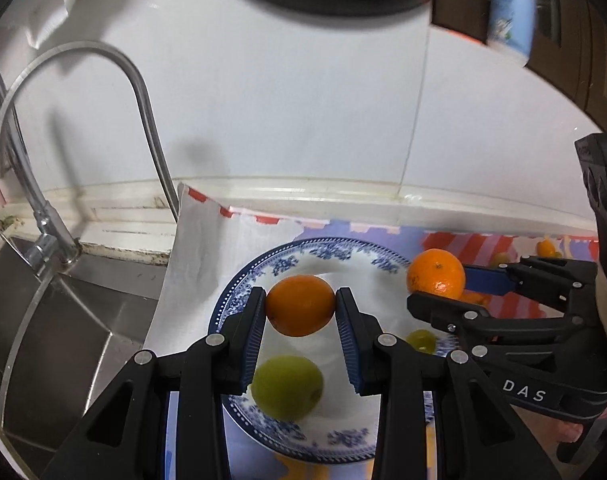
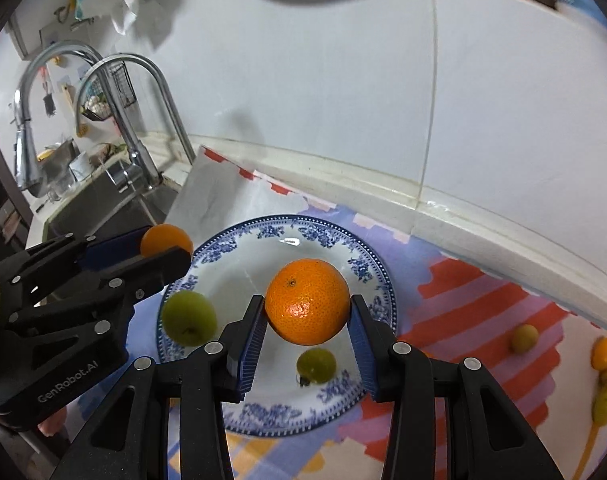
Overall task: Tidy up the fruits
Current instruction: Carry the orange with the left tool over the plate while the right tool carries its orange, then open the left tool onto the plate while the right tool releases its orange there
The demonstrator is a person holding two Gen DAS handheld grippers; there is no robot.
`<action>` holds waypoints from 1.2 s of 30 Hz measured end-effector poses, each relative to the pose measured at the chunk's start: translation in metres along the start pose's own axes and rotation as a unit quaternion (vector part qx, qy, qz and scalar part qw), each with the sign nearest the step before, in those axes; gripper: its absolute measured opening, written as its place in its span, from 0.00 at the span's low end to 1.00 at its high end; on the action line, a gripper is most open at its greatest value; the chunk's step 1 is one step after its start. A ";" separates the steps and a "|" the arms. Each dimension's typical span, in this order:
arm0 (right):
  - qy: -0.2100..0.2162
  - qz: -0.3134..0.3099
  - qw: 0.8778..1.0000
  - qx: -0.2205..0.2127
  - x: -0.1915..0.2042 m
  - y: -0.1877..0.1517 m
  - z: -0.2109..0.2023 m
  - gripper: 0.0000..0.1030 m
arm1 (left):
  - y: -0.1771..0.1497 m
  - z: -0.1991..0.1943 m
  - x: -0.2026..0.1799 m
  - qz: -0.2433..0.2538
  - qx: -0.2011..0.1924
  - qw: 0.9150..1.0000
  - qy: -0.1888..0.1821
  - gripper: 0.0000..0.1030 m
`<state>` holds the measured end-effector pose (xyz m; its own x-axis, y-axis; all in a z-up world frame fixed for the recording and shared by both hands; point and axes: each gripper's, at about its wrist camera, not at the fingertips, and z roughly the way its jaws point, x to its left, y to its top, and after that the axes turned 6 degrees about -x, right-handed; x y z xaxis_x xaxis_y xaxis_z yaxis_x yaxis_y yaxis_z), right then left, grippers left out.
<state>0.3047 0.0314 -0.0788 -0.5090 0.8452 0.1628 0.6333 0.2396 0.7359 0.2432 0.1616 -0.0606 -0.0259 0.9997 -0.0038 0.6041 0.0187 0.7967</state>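
Two green fruits (image 2: 188, 317) already sit on the plate (image 2: 377, 276), and two more pieces are on the way. The left tongs (image 1: 300, 305) are clamped on a small orange (image 1: 300, 305), held above the plate's middle. The right tongs (image 2: 307, 303) grip a bigger orange (image 2: 307, 303), also over the plate, close beside the left. Several small fruits (image 2: 523, 338) wait on the patterned cloth (image 2: 483, 300) covering the counter, off to the right. Both tongs tilt forward and down, a drop looks close.
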 end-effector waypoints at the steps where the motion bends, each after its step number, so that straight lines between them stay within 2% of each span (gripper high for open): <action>1: -0.001 0.000 1.000 0.005 -0.001 0.000 0.006 0.41 | 0.000 0.006 0.002 0.000 0.006 1.000 -0.004 0.34; 11: -0.004 0.005 0.999 0.048 -0.008 -0.004 0.050 0.41 | -0.012 0.046 0.009 0.004 0.049 0.999 -0.008 0.34; 27: -0.006 0.015 0.998 0.068 -0.014 -0.006 0.070 0.41 | -0.017 0.069 0.009 -0.011 0.079 0.997 -0.010 0.35; 33: 0.001 0.017 0.998 0.059 -0.014 -0.007 0.064 0.42 | -0.014 0.061 0.010 -0.011 0.068 0.998 -0.004 0.41; 36: -0.011 0.005 0.999 0.047 -0.012 -0.005 0.055 0.45 | -0.010 0.050 0.011 -0.012 0.056 0.998 0.007 0.45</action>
<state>0.3397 0.0463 -0.1205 -0.4901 0.8579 0.1544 0.6909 0.2743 0.6689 0.2763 0.1732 -0.0988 -0.0527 0.9985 -0.0135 0.6883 0.0461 0.7239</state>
